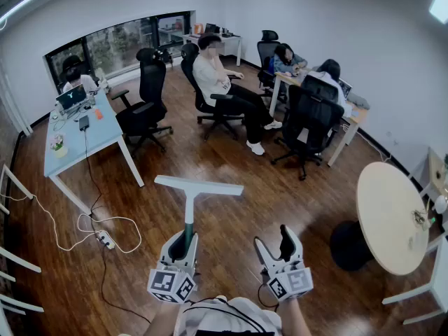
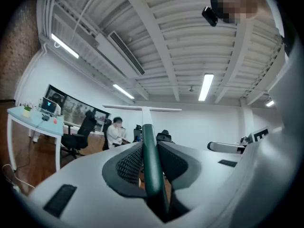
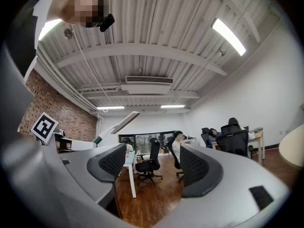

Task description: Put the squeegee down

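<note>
Closest to you, your left gripper [image 1: 183,242] is clamped on the squeegee [image 1: 190,205]. Its jaws pinch the green handle [image 2: 151,160] low down, which leaves the whole shaft free ahead of the gripper. You hold it about level, so the white blade [image 1: 199,185] sits crosswise at the far end, in the air over the wooden floor [image 1: 231,233] and resting on nothing. The squeegee is therefore not yet put down.

Just to the right, your right gripper [image 1: 274,243] has its jaws apart with nothing between them. It looks kept clear rather than sharing the load.

Farther off on the right is a round worktop [image 1: 392,215], which seems the nearest raised surface to set the tool on. The light blue worktop [image 1: 101,133] on the left already carries a laptop [image 1: 71,98].

Beyond both, people [image 1: 217,75] sit in office chairs [image 1: 147,103], well apart from the blade.
</note>
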Demonstrator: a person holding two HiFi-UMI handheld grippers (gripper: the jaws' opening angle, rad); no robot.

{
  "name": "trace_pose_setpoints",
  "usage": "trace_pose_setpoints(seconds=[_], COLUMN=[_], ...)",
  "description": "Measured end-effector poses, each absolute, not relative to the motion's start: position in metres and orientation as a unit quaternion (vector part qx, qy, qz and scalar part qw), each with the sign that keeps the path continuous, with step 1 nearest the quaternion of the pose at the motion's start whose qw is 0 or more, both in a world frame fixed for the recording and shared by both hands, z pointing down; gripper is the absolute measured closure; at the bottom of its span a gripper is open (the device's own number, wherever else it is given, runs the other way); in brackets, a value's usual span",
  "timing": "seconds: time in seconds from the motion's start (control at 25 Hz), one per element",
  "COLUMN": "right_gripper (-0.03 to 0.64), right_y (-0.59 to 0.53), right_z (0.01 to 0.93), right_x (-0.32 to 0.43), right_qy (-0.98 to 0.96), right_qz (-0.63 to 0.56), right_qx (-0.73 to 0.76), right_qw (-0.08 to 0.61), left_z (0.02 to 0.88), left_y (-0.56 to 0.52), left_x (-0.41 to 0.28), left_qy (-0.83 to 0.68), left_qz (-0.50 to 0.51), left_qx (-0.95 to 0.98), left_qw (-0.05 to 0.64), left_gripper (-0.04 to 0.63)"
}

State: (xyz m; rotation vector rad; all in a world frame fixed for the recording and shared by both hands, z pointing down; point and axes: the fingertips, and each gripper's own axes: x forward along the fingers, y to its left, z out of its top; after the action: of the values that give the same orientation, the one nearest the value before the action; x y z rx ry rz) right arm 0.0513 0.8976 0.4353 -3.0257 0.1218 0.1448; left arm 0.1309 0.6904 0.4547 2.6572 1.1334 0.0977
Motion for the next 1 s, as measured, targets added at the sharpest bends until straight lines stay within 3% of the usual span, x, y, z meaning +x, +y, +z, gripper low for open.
trace_pose_setpoints(seconds=[0.32,1.0], right_gripper=[0.239,0.239], right_y=[0.767,0.493], right_z=[0.446,0.469], right_x=[0.133,0.271], right_qy=[0.155,0.539], right_qz=[0.033,-0.021], right_qx=[-0.986,-0.839], right_qw=[0.051,0.076], left_z=[0.458,0.487], left_y=[0.545,0.320], left_x=[0.164,0.124], left_qy=[0.271,-0.148], left_qz=[0.015,-0.008], left_qx=[0.955,0.978], left_qw=[0.123,0.143], left_gripper=[0.512,0.512])
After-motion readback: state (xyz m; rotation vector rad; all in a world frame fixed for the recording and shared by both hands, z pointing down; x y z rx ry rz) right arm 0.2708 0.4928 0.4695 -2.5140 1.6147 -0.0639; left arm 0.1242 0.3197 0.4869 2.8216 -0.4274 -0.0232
